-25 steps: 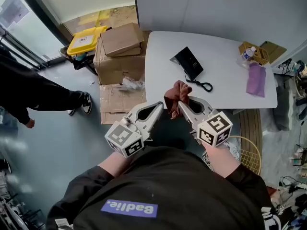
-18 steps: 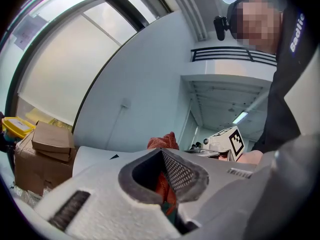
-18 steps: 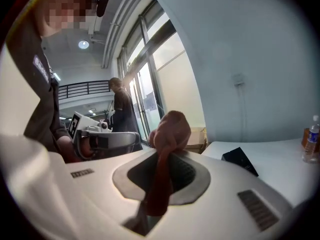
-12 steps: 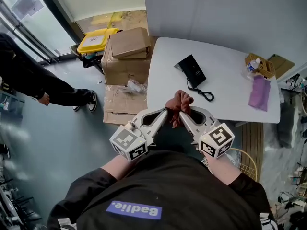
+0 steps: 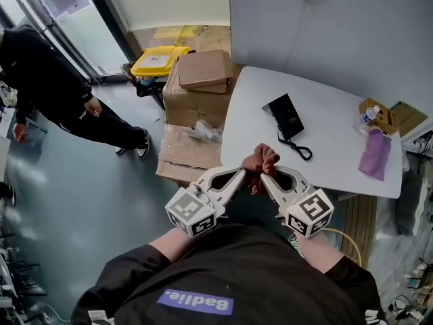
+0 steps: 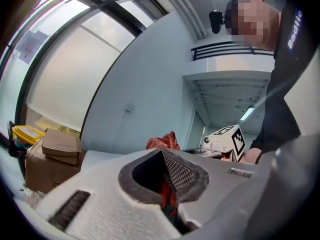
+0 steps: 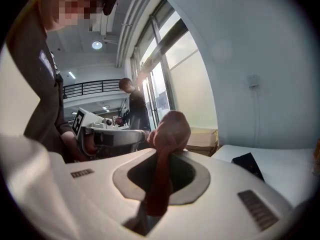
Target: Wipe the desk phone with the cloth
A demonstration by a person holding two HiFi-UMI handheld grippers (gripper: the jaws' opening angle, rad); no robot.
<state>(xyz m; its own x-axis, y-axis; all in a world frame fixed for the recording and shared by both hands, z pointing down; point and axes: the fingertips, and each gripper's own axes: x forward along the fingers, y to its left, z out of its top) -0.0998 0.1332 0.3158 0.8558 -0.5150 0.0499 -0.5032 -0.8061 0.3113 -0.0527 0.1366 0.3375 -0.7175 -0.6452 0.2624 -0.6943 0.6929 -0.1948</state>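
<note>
The black desk phone (image 5: 286, 115) lies on the white table (image 5: 331, 154), its coiled cord (image 5: 298, 150) trailing toward me; it also shows as the dark phone (image 7: 248, 165) in the right gripper view. A bunched reddish-brown cloth (image 5: 261, 161) hangs in the air at the table's near edge, short of the phone. My left gripper (image 5: 243, 174) is shut on the cloth's left side and my right gripper (image 5: 266, 177) on its right side, tips almost touching. The cloth (image 6: 162, 142) pokes out above the left gripper (image 6: 167, 186). The cloth (image 7: 168, 131) runs down between the jaws of the right gripper (image 7: 155, 186).
Stacked cardboard boxes (image 5: 201, 80) and a yellow bin (image 5: 159, 61) stand left of the table. A person in black (image 5: 61, 90) stands on the floor at far left. A purple cloth (image 5: 376, 156) and a small box with a bottle (image 5: 377, 116) sit at the table's right end.
The left gripper has come in from the left and shut on the cloth that the right gripper held. The person at left has walked further into view.
</note>
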